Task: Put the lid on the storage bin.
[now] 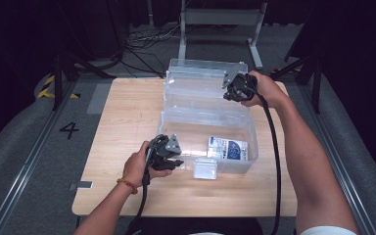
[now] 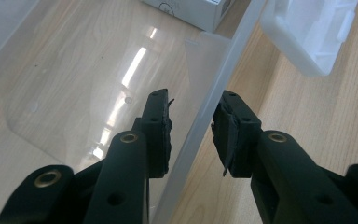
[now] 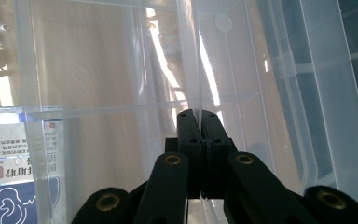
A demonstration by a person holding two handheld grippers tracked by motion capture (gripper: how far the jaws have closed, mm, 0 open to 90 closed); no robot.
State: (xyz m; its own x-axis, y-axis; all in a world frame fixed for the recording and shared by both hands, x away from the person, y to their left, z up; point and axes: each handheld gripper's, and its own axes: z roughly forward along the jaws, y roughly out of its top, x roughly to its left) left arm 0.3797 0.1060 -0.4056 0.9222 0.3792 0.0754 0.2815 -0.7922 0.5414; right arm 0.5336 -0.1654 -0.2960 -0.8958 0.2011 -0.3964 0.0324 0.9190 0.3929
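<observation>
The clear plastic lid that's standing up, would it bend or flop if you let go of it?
The clear lid looks thin and see-through, so it probably flexes a little. It stands upright with the right gripper pinching its edge; released, it would likely swing on its hinge. Its glossy surface looks slippery.

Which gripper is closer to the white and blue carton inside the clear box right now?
Left. The left gripper straddles the clear box's near wall, apart from the carton lying on its floor. The right gripper is shut on the raised lid's edge, farther back.
</observation>
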